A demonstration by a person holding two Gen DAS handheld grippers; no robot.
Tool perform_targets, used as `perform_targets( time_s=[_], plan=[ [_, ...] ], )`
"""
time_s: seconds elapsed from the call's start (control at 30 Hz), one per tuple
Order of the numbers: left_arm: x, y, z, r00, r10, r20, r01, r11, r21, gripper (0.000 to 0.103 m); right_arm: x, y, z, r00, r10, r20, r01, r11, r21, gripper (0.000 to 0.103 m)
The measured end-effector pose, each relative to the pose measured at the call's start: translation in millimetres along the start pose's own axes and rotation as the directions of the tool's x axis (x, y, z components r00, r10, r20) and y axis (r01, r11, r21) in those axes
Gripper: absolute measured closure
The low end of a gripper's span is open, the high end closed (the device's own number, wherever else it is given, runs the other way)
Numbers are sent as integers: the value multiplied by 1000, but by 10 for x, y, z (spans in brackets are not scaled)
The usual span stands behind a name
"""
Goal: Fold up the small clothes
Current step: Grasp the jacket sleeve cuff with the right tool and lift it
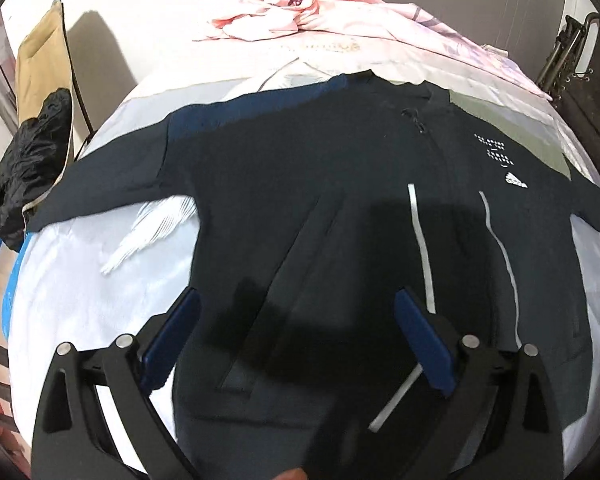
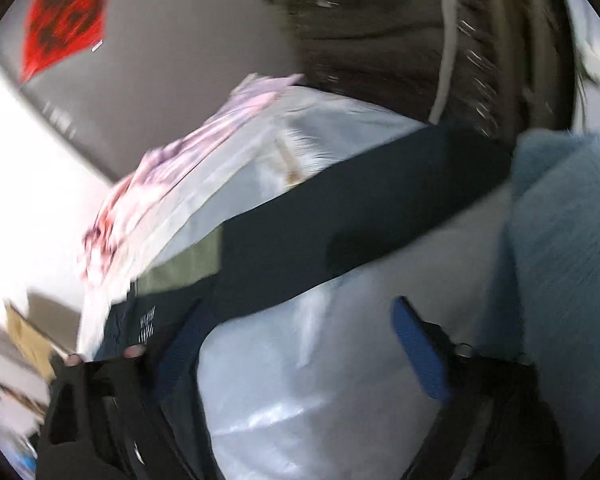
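Note:
A dark zip jacket [image 1: 340, 168] with white stripes and a white logo lies spread flat, front up, on a pale bed sheet [image 1: 80, 292]. One sleeve [image 1: 112, 184] stretches out to the left. My left gripper [image 1: 296, 320] hovers open above the jacket's lower front, nothing between its blue pads [image 1: 424, 344]. In the blurred right wrist view the other sleeve [image 2: 364, 208] runs diagonally across the sheet. My right gripper [image 2: 296, 340] is open just below that sleeve, over the sheet, holding nothing. A gloved hand [image 2: 100, 364] shows at its lower left.
Pink patterned bedding [image 1: 332, 20] is bunched at the far end of the bed. A black bag [image 1: 32, 160] and cardboard [image 1: 40, 56] stand beside the bed's left edge. A light blue fuzzy fabric [image 2: 572, 240] lies at the right. A red wall hanging [image 2: 66, 16] is behind.

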State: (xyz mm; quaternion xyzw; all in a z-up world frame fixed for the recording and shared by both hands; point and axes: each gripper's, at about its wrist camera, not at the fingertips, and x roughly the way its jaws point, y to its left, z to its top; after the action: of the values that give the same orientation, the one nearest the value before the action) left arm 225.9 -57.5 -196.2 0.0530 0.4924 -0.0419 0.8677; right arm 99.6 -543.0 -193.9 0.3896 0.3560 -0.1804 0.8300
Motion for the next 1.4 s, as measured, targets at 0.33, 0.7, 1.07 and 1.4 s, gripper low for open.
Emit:
perform_targets(
  time_s=[0.33, 0.7, 1.07, 1.4],
  plan=[
    [204, -134, -70, 997, 70, 15, -70, 997, 29, 5, 390, -180, 190, 993, -115, -22, 116, 990, 76, 20],
    [329, 44, -125, 999, -32, -2, 32, 998, -49, 4, 503, -342, 433, 987, -134, 93, 120, 982, 145, 29],
    [338, 40, -155, 999, -42, 19, 43, 998, -48, 4, 527, -303, 484, 988, -104, 110, 93, 990, 109, 95],
    [339, 40, -140, 999, -37, 5, 37, 998, -51, 4, 360, 436, 259, 992, -5, 127, 22, 992, -128, 95]
  ],
)
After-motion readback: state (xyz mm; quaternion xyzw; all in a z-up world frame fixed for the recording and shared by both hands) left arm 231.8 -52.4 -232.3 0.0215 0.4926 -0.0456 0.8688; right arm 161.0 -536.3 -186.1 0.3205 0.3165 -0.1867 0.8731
